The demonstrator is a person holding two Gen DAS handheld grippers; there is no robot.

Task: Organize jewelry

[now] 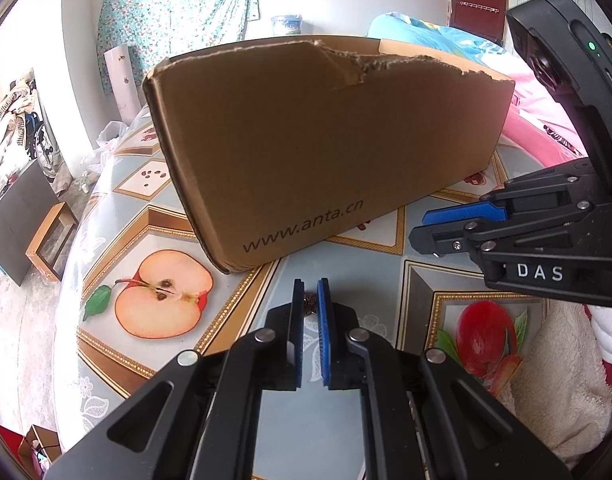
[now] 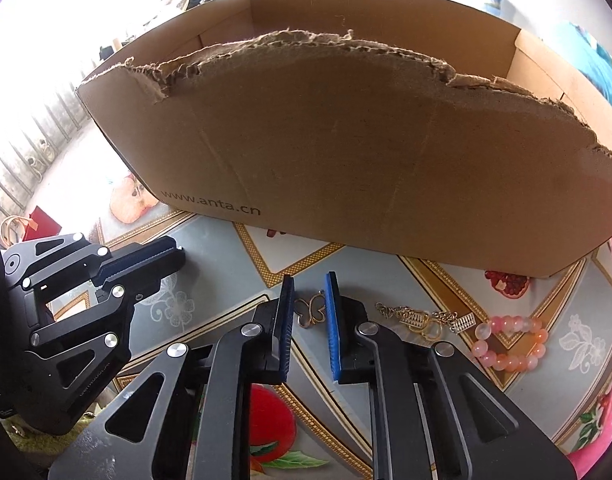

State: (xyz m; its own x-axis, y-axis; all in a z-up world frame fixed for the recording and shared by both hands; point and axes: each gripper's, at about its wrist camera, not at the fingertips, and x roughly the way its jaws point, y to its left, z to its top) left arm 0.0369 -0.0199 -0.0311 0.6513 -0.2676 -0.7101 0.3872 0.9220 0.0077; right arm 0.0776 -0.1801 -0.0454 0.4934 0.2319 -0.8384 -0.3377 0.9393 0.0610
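Note:
My right gripper (image 2: 310, 312) points down at the table, and a gold butterfly pendant (image 2: 311, 312) fills the narrow gap between its blue pads (image 2: 333, 320), touching both. To its right lie a gold chain with charms (image 2: 416, 317) and a pink bead bracelet (image 2: 510, 344). My left gripper (image 1: 310, 300) is shut on a small brown ribbed piece (image 1: 310, 305) just above the table. An open cardboard box (image 1: 326, 140) with a torn rim stands right behind both grippers. Each gripper shows in the other's view: the right gripper (image 1: 420, 226), the left gripper (image 2: 176, 258).
The table (image 1: 346, 280) wears a glossy cloth printed with fruit. A white towel (image 1: 558, 380) lies at its right side, pink bedding (image 1: 546, 128) beyond. The box's near wall (image 2: 366, 160) stands close in front of the fingertips. A small silver charm (image 2: 466, 324) ends the chain.

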